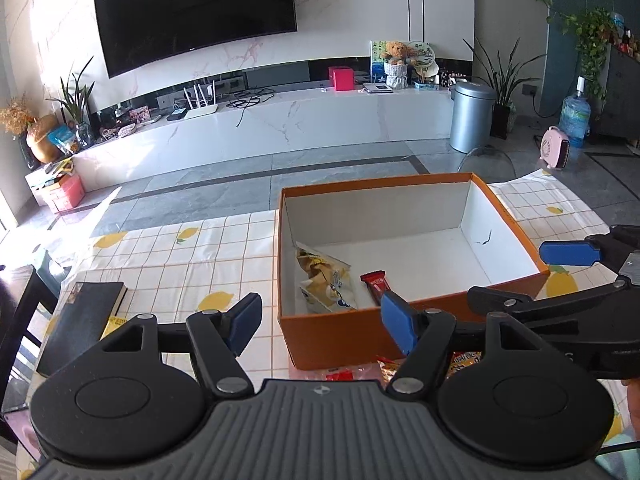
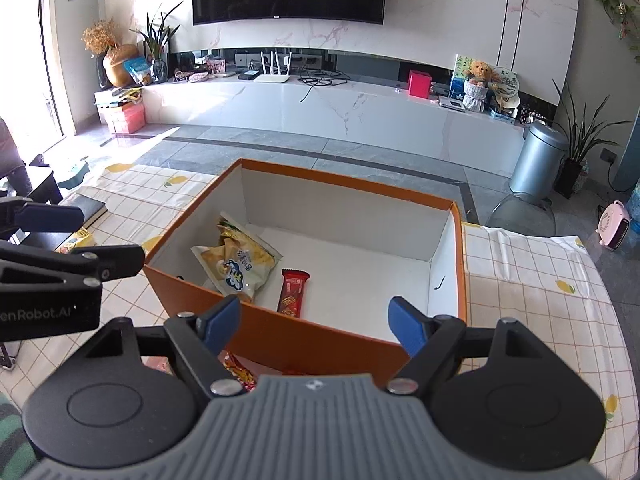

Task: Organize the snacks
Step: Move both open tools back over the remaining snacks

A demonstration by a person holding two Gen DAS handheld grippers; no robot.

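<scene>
With the left claw (image 1: 320, 320) and right claw (image 2: 316, 322) both held apart and empty above the orange box (image 2: 320, 336), where a chip bag (image 2: 236, 258) and red bar (image 2: 293, 292) lie, the remaining snacks (image 1: 464, 362) beneath the claws may be missed, being largely hidden.

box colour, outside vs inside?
The box is orange outside with a white lining inside; clearest in the right wrist view.

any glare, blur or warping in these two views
Left wrist view: sun glare washes out the wall left of the tv, whose edges bow. Right wrist view: the window side at far left is blown out, the box is sharp, and the floor lines curve.
</scene>
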